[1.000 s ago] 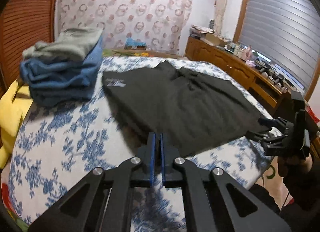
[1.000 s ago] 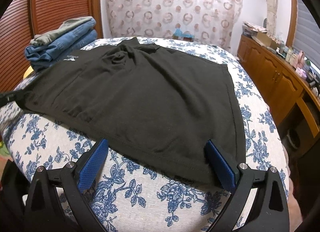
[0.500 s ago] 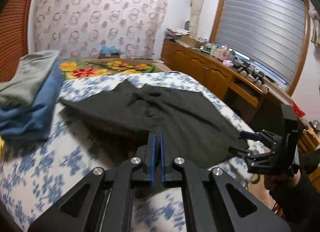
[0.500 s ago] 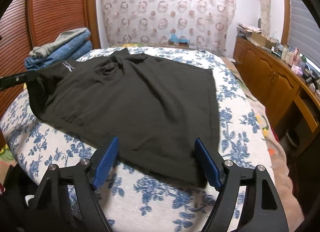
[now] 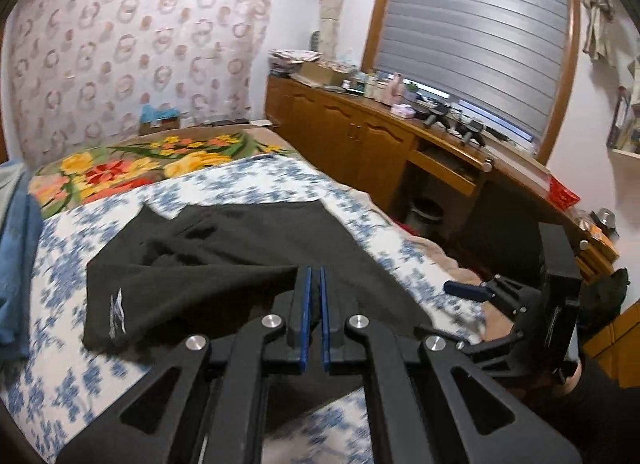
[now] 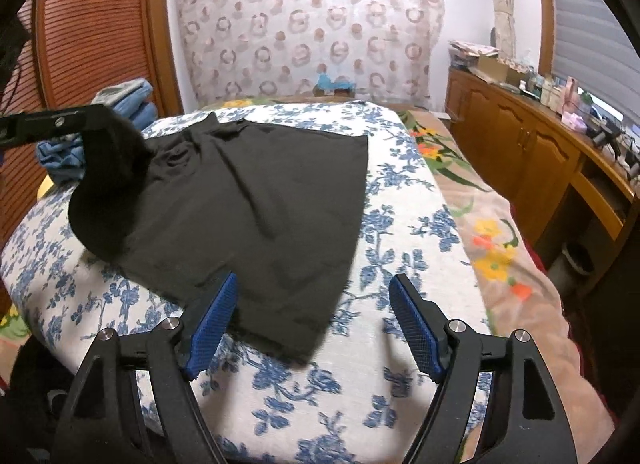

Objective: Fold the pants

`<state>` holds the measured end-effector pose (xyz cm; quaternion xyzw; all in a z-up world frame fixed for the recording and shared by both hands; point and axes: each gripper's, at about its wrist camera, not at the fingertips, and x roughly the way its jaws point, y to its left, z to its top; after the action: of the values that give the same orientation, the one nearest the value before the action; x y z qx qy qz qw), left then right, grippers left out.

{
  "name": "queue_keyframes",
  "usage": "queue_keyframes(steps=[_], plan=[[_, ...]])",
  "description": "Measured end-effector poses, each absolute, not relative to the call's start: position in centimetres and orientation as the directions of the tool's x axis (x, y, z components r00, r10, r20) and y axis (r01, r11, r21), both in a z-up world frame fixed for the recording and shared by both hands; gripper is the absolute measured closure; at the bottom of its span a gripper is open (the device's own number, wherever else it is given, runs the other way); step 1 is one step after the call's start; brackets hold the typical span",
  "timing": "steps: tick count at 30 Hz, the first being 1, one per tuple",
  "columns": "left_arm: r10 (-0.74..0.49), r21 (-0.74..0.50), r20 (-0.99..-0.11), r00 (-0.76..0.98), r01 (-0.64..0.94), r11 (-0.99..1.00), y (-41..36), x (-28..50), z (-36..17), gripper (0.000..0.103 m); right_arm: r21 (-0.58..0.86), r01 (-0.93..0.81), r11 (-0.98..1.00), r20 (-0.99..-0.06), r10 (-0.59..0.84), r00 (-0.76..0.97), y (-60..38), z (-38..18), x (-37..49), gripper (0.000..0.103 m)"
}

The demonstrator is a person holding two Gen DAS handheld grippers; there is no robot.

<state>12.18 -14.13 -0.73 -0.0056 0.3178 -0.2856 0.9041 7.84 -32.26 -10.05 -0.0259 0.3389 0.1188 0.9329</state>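
While the left gripper pinches one edge of the pants and carries it raised over the rest of the cloth, the fold is only half made. Its fingers are fully closed with black fabric trapped between them. The pants lie on the bed, mostly flat on the blue-flowered cover, with the lifted side curling over in a loose hump at the left of the right wrist view.

Right gripper hovers low at the near hem; its fingers stand wide apart and hold nothing, the hem corner lying between and below them.

To do this step well, I judge: bring the lifted edge across to meet the opposite edge, keep it taut so no crease bunches under, and lay it down before letting go. The right gripper could take or pin the near hem so both ends travel together.

Around:
- stack of folded clothes at the far left of the bed, near the lifted side
- flowered blanket along the right edge
- wooden cabinets beyond, cluttered on top

Nothing lies across the fold path.
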Motion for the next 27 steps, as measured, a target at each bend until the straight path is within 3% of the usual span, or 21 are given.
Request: queue_keyframes(steps=[13, 27], plan=[[-0.511, -0.140, -0.599, 0.616, 0.548, 0.825, -18.4, 13.0, 0.1, 0.100, 0.046, -0.222, 0.974, -0.609, 0.203, 0.766, -34.7, -8.9, 7.3, 0.026], [-0.417, -0.109, -0.652, 0.633, 0.466, 0.878, -12.8, 12.7, -3.2, 0.047, 0.046, -0.242, 0.969, -0.603, 0.220, 0.766, -33.0, -8.4, 8.3, 0.039]])
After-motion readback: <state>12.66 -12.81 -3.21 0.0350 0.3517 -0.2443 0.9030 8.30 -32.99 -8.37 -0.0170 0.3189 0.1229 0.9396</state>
